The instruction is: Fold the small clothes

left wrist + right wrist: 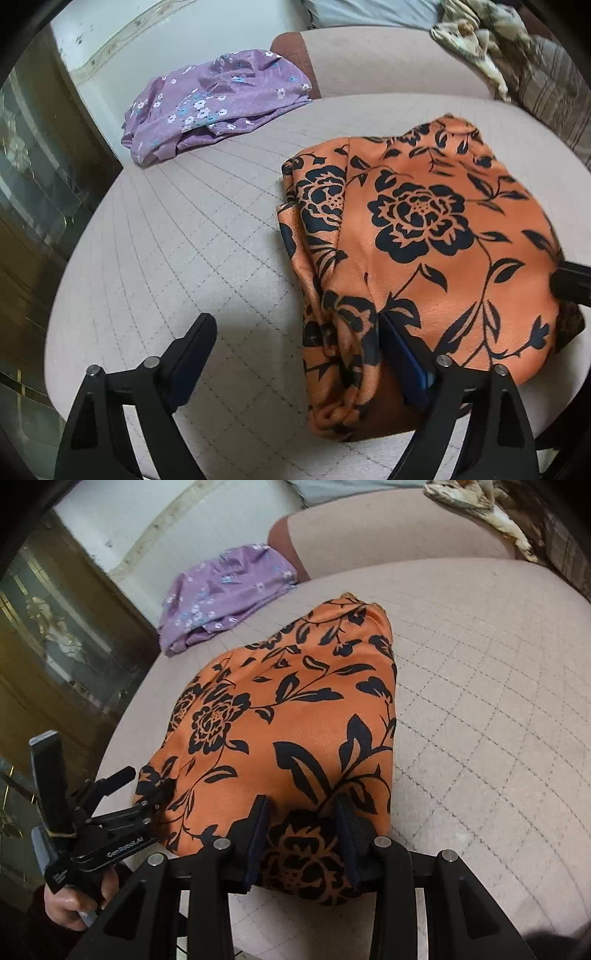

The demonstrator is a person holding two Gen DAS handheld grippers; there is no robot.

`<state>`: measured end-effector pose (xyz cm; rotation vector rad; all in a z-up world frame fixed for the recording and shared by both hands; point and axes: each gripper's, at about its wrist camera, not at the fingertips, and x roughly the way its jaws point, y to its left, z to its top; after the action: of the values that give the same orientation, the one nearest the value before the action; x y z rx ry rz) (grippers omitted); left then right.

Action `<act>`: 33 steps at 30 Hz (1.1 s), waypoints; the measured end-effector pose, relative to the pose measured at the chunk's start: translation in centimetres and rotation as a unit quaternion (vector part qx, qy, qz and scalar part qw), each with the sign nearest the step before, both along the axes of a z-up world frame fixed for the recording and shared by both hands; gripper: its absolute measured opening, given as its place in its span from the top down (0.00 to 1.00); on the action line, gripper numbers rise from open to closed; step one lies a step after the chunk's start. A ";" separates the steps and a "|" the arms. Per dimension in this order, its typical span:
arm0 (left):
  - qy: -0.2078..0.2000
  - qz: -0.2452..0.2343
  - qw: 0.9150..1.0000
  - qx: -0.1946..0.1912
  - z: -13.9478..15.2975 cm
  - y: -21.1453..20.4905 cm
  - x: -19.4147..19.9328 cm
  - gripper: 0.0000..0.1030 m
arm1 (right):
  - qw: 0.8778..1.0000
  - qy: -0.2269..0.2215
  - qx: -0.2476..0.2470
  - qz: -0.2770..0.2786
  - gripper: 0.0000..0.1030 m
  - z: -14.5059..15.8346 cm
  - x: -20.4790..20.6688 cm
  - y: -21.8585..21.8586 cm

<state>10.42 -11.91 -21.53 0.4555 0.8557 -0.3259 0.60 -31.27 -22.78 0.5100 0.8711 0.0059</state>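
The orange black-flowered garment [288,738] lies on the pale quilted sofa cushion [480,701]. Only the right wrist view shows the right gripper [303,834] pinching its near edge, fingers part closed. The left gripper [295,350] stands wide, gripping nothing, angled downward.

Orange floral cloth [288,738] near edge hidden behind right claw [301,834]; patterned fabric [476,33] cut off at top.

Your orange floral garment [424,258] is smooth cloth with a faint sheen. At upper left, the lilac flowered garment [218,103] looks matt. Beneath them, the quilted cushion [184,229] is stitched matt fabric. Each hand-held gripper [301,834] is matt black plastic with metal pins.
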 end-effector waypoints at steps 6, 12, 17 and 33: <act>0.030 0.004 1.000 0.008 -0.2 -0.2 0.4 0.11 | 1.000 -0.013 -0.001 0.007 0.61 -0.5 -0.3 -0.2; 0.008 0.006 0.999 0.054 0.5 -1.4 -0.7 0.11 | 1.000 -0.006 -0.016 0.003 0.61 0.3 -0.4 0.4; -0.017 0.006 0.999 0.039 4.2 -0.7 -2.2 0.11 | 0.999 -0.011 -0.036 -0.007 0.61 3.3 -1.9 0.0; -0.149 0.077 0.984 -0.066 17.5 3.8 -6.8 0.06 | 0.978 -0.140 -0.130 -0.081 0.42 16.5 -7.4 1.3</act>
<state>3.63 -8.10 -4.08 0.3018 0.5697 -0.1645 -6.82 -30.01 -6.29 0.3221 0.5425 -0.1795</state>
